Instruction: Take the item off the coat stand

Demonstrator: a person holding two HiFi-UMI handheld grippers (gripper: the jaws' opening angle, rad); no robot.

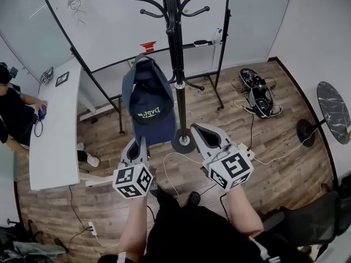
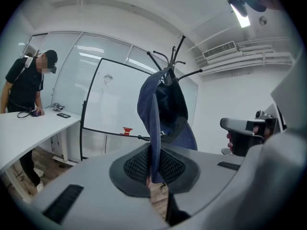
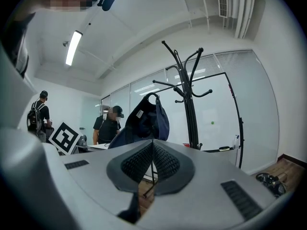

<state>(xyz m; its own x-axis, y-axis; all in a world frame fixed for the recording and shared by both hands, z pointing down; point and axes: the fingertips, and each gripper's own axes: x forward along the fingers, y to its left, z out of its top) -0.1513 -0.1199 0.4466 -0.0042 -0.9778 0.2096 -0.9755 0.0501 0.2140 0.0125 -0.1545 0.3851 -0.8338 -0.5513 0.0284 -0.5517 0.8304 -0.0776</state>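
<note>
A navy cap (image 1: 148,106) with yellow lettering stands crown-up just left of the black coat stand (image 1: 176,64). My left gripper (image 1: 143,140) is below it, shut on the edge of the cap's brim (image 2: 154,162). In the right gripper view the cap (image 3: 144,121) has its back strap arched at the top, left of the coat stand (image 3: 188,104) and seemingly free of the hook ends. My right gripper (image 1: 196,129) is to the right of the cap near the stand's round base (image 1: 184,141). Its jaws are shut with nothing between them.
A whiteboard on a black frame (image 1: 109,32) stands behind the stand, with a red object (image 1: 148,46) on its tray. A white desk (image 1: 55,136) with a person (image 1: 13,114) is at the left. Cables and a device (image 1: 258,95) lie on the floor at the right, near a dark round table (image 1: 333,106).
</note>
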